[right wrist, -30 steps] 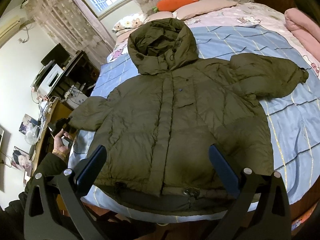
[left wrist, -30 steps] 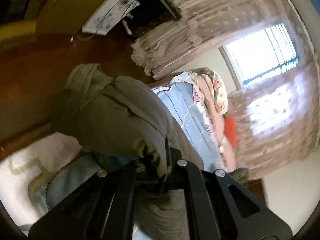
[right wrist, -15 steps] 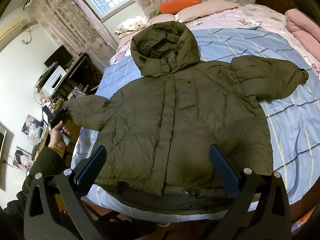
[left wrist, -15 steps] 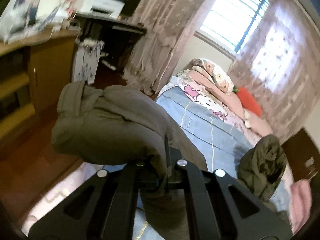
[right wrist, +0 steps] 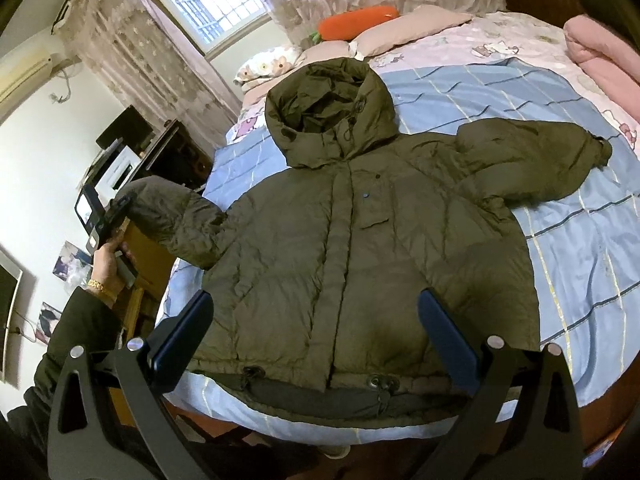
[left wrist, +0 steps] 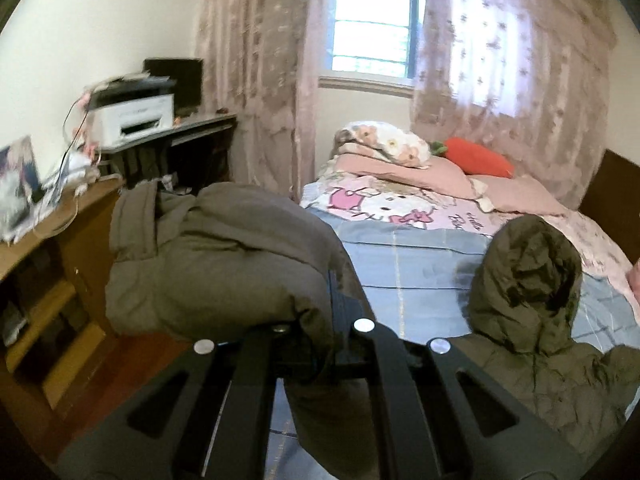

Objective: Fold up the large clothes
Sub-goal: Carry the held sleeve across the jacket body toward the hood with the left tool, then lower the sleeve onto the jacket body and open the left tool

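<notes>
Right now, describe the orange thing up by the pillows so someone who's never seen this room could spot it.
Start at the bed under the window, where an olive jacket lies spread out. At the head end, pale pillows line up below the curtain. Resting on them is the carrot-shaped cushion: long, bright orange, with a green leafy tip, the only vivid colour there.

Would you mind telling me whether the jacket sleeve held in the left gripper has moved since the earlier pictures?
Yes. In the right wrist view the sleeve, clamped in the left gripper, has risen from the bed edge and now overlaps the desk behind.

left tongs (left wrist: pixel 320 344) – clamped, raised | right tongs (right wrist: pixel 316 336) – jaws apart
</notes>
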{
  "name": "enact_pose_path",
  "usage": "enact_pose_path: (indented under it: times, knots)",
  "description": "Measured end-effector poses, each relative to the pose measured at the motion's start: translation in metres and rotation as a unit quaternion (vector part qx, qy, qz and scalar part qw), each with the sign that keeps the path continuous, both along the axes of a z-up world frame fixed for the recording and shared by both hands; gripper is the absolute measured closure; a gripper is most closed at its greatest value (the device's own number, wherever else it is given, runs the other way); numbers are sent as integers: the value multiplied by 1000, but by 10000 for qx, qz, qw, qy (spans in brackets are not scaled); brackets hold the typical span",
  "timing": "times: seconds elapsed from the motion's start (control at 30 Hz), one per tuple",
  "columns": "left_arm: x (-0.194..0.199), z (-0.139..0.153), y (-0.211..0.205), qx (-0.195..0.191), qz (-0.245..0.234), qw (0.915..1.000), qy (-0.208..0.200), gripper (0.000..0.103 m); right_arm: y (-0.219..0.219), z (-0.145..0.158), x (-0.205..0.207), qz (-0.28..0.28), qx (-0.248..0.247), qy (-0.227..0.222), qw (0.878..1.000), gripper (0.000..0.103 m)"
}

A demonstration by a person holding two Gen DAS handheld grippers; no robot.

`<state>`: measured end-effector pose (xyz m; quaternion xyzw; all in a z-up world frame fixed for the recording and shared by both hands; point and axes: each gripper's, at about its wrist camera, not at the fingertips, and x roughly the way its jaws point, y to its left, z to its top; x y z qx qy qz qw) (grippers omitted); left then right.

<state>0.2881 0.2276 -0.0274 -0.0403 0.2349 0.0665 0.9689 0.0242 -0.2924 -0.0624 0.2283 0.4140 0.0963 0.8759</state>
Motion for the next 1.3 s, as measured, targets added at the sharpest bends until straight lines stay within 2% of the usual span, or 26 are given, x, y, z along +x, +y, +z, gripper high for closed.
enact_pose_path:
  times: [0.17,0.6,0.9,1.3]
  knots:
    - [-3,21,-51,376,-259,9990,-12,101,-6,7,-6,20,96,-100,9999,1]
    - [-11,46,-174,770,-841,9935,69,100,-27,24,-27,16,220,-408,9989,1]
    - [-12,35,-247,915,-1113,9893,210,100,-44,28,-37,20,236,-526,9983,1]
    - [-12,-14,-332,1215,-1475,9800,554,100,-72,28,-47,-182,386,-555,9975,1]
